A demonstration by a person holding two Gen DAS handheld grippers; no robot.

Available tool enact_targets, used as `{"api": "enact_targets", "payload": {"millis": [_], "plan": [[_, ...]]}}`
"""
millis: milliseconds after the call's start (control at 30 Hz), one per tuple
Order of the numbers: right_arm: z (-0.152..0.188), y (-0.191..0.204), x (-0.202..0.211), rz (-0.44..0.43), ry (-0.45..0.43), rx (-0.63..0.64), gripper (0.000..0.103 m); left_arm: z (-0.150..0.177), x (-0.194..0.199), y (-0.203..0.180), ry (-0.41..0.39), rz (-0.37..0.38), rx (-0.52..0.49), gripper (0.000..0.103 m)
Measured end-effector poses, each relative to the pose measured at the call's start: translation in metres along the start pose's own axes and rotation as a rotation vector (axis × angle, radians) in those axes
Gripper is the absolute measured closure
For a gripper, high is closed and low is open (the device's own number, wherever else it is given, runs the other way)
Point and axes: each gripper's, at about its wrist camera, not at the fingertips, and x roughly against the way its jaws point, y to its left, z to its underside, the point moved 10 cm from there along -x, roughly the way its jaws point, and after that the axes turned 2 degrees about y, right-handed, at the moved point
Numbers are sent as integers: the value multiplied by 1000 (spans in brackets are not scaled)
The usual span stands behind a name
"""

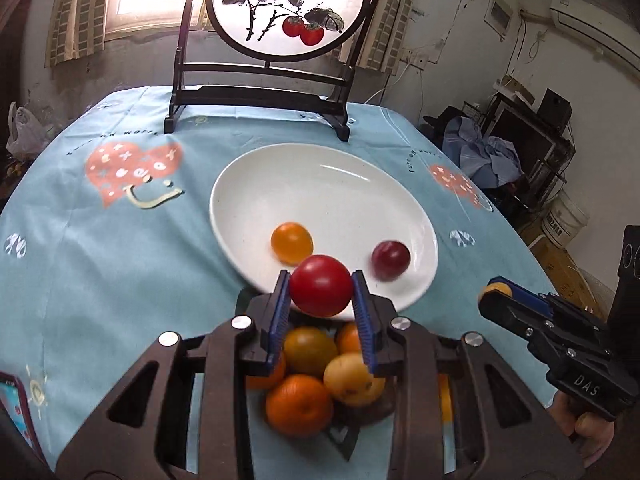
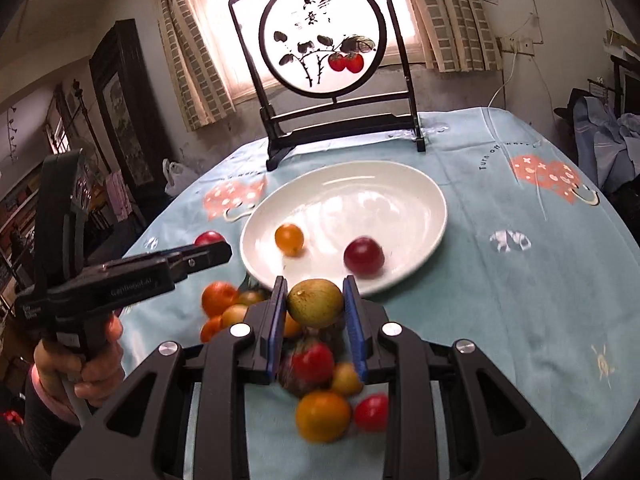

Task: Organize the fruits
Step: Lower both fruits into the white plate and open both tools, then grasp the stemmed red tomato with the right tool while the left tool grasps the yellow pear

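Observation:
My left gripper (image 1: 321,286) is shut on a red tomato (image 1: 321,285) and holds it over the near rim of the white plate (image 1: 320,184). An orange fruit (image 1: 292,242) and a dark red fruit (image 1: 391,260) lie on the plate. My right gripper (image 2: 315,303) is shut on a yellow-green fruit (image 2: 315,302) just short of the plate (image 2: 360,192). Several orange, yellow and red fruits (image 1: 308,380) lie heaped below both grippers. The right gripper also shows in the left wrist view (image 1: 496,292), the left gripper in the right wrist view (image 2: 212,246).
A dark wooden stand with a round painted screen (image 1: 288,4) stands at the table's far edge behind the plate. The table has a light blue cloth (image 1: 100,260). A phone (image 1: 16,412) lies at the near left. Room clutter sits off the right side.

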Motion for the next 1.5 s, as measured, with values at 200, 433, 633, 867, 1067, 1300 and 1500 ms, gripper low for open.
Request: {"api": "enact_targets", "payload": {"millis": [200, 433, 633, 867, 1067, 1300, 1500], "plan": [[-40, -22, -63, -11, 38, -45, 74, -18, -41, 14, 54, -29, 54, 72], [-37, -17, -97, -7, 103, -15, 57, -12, -56, 35, 94, -71, 84, 45], [-32, -5, -65, -50, 48, 3, 42, -15, -21, 43, 9, -98, 100, 15], [13, 2, -34, -79, 87, -12, 42, 10, -7, 51, 29, -103, 112, 15], [36, 8, -19, -77, 98, 30, 42, 24, 6, 50, 2, -142, 49, 14], [53, 17, -30, -35, 158, 112, 51, 30, 11, 56, -5, -143, 57, 14], [63, 11, -42, 1, 209, 131, 74, 32, 12, 59, 2, -144, 67, 14]]}}
